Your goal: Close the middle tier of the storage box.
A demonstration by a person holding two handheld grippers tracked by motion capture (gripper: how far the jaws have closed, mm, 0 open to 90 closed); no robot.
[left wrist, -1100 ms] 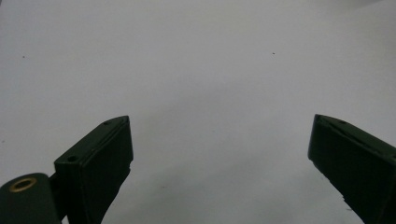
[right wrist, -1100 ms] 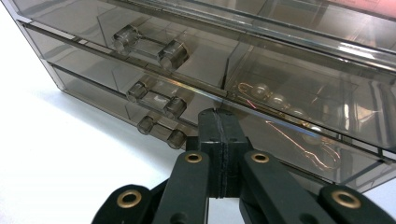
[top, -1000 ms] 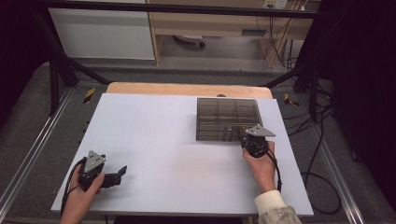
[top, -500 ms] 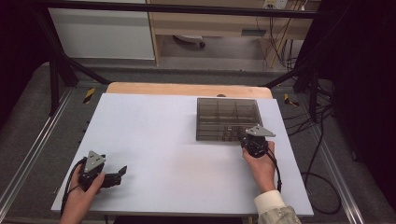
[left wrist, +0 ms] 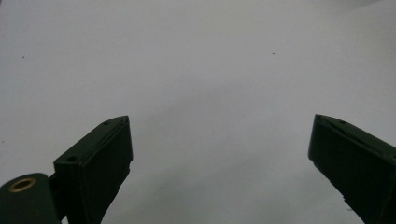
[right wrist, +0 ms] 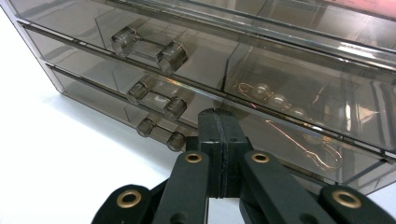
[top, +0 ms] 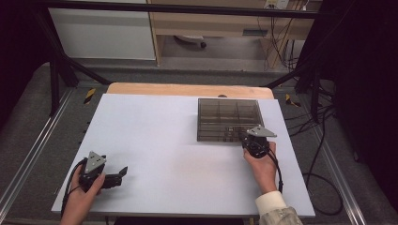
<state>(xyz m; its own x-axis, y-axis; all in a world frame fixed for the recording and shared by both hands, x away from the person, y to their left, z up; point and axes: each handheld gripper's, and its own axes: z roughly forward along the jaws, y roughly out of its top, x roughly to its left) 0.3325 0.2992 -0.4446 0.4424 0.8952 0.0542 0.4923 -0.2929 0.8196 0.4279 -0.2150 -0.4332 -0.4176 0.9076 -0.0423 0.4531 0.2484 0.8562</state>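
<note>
Facing drawer box (right wrist: 261, 60), right claw (right wrist: 218, 126) pressed together (nothing gripped); left claw (left wrist: 219, 154) apart.

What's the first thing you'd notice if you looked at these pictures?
A smoky see-through drawer box sits at the far right of the white table. The right hand-held gripper, jaws pressed shut, points at its drawer fronts beside three clear handles, with thin wire jewellery showing inside. Near the front left edge, the left hand-held gripper rests with jaws wide open over bare table.

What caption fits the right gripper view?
Shut right tongs point at a smoky clear drawer box with jewelry inside.
</note>
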